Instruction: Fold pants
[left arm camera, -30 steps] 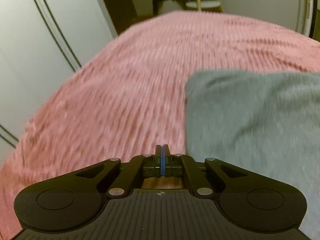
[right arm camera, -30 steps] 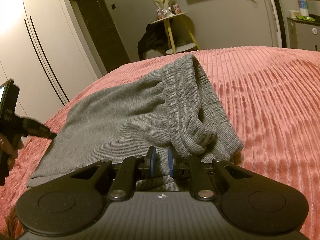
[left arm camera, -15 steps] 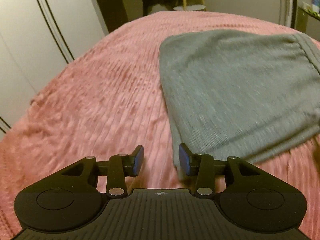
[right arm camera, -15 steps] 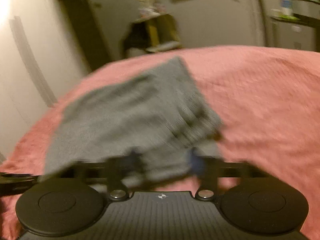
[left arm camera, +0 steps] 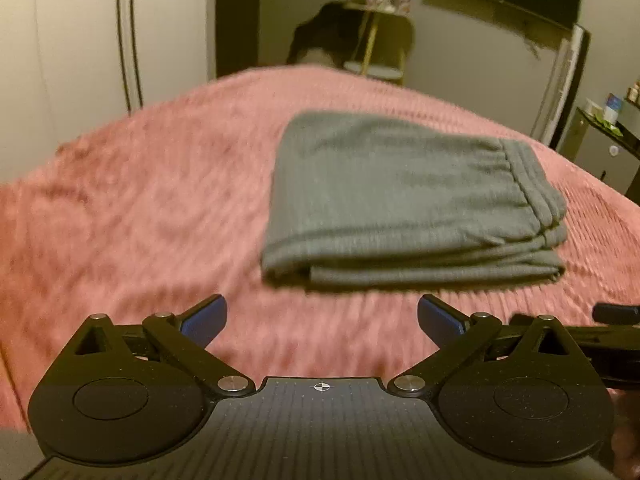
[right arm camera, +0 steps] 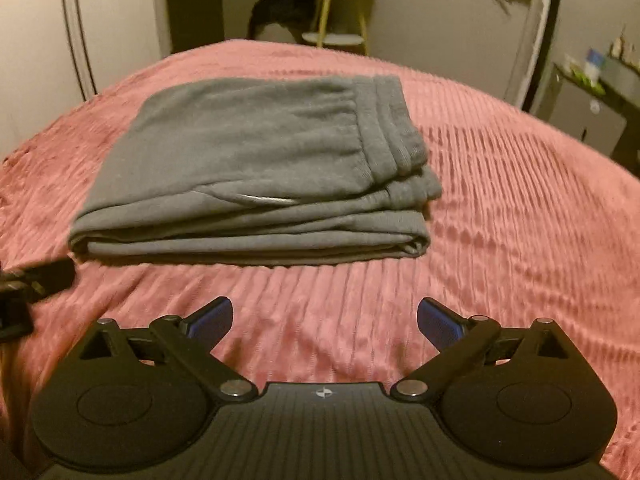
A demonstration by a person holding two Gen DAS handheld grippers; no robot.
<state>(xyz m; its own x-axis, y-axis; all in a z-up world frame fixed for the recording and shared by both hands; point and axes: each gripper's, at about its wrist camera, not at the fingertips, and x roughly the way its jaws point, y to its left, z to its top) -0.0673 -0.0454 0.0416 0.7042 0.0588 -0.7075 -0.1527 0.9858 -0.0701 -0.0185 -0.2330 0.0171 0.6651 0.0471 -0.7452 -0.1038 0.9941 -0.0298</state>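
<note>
Grey pants (right arm camera: pixel 256 168) lie folded mid-bed (right arm camera: pixel 500 220), soft and floppy (best pinched at the thick folded edge). Left gripper (left arm camera: pixel 319 322) and right gripper (right arm camera: pixel 325 322) hover near, both spread wide, empty.

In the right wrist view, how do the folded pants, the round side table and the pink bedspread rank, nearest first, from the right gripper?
1. Pink bedspread: right under the open right gripper.
2. Folded pants: ahead, slightly left, on the bedspread.
3. Round side table: farthest, beyond the bed by the far wall.
</note>
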